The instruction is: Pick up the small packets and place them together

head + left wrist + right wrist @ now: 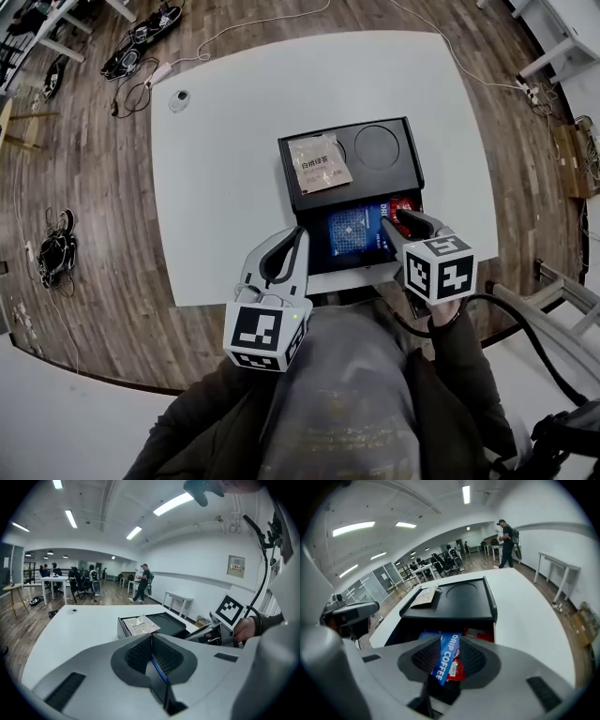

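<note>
On the white desk (225,141) a black tray (287,178) is set, where a blue drip-coffee packet (447,656), judged light, thin and limp, is flanked by the parted jaws of the right hand-held gripper (451,643), a sealed edge being favoured for pinching, while the left hand-held gripper (151,638) is seen closed.

My head camera looks steeply down from above. The white counter (225,141) fills the upper middle of its frame and the black tray (380,148) sits at centre. The camera on my left gripper (151,638) rides low and faces almost level across the counter, with the tray near, at mid-frame. The camera on my right gripper (447,641) looks along the tray from its near end, very close. All three views share the tray and the counter around it.
</note>
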